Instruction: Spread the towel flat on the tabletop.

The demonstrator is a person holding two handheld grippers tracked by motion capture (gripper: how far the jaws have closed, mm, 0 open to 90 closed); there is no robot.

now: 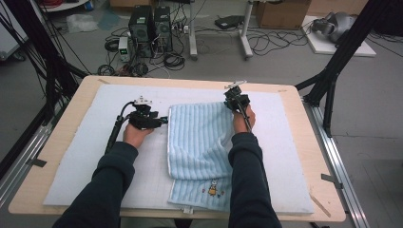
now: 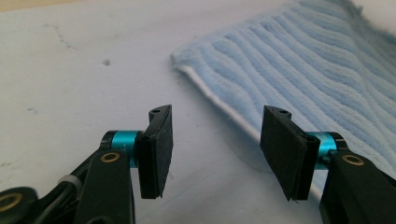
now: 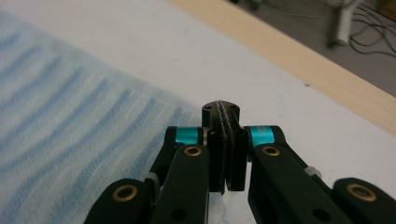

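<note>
Mid-fold: a striped blue towel [image 1: 199,142] lies at frame centre on the white mat [image 1: 85,156]. The left gripper [image 2: 215,140], jaws spread, nears its edge; the right gripper [image 3: 224,149], pressed together with no cloth visibly caught, likely must regrip.

Both forearms, in dark sleeves, reached in side by side. The left hand [image 1: 137,134] held the left gripper [image 1: 163,120] level, its two jaws standing well apart with an empty gap between them. The right hand [image 1: 243,119] held the right gripper [image 3: 223,112] pointing away from the person, its pads [image 3: 236,154] pressed flat together, nothing seen between them.
</note>
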